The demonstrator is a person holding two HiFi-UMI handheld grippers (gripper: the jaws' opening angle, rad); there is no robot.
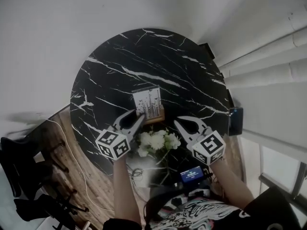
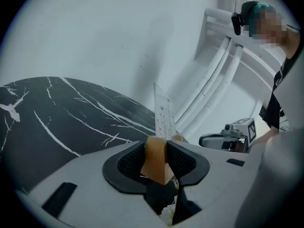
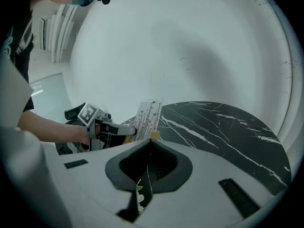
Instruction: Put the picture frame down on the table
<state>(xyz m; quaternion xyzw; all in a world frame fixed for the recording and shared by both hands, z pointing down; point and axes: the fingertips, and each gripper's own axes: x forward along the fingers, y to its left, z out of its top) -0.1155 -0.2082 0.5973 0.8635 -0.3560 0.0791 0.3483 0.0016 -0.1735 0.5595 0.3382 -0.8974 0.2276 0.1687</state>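
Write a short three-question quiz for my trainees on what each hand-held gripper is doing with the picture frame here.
1. True or false: the right hand-held gripper holds the picture frame.
2. What does the left hand-held gripper clamp? A) the frame's printed panel; B) the frame's wooden base; C) nothing.
3. In the head view, what shows between the two grippers at the near edge of the table?

Key: 1 false, its jaws are together on nothing. 2 B. 3 white flowers.
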